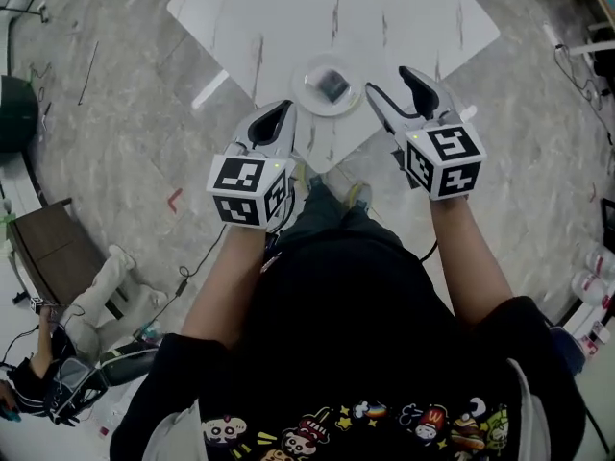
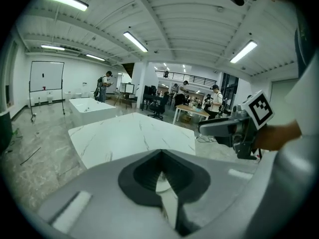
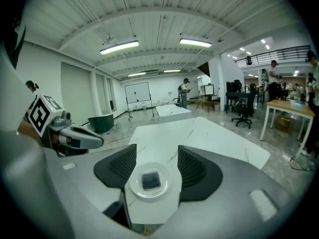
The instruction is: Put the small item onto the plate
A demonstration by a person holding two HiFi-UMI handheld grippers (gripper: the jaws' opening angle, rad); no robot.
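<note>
A white plate (image 1: 307,92) rests near the front corner of the white marble table (image 1: 288,17). On it lies a small dark square item (image 1: 332,85). My right gripper (image 1: 389,80) hovers just right of the plate, open and holding nothing. In the right gripper view the plate (image 3: 134,189) and item (image 3: 151,180) show between the spread jaws of the right gripper (image 3: 157,154). My left gripper (image 1: 279,113) is just left of the plate at the table's edge, shut and empty. In the left gripper view, only a sliver of the plate (image 2: 162,185) shows past the left gripper (image 2: 160,159).
The table stands on a grey marbled floor with cables. A brown box (image 1: 53,248) and a seated person (image 1: 38,373) are at lower left, and a dark green bin (image 1: 14,113) is at far left. A whiteboard (image 2: 46,83), other tables and people are far behind.
</note>
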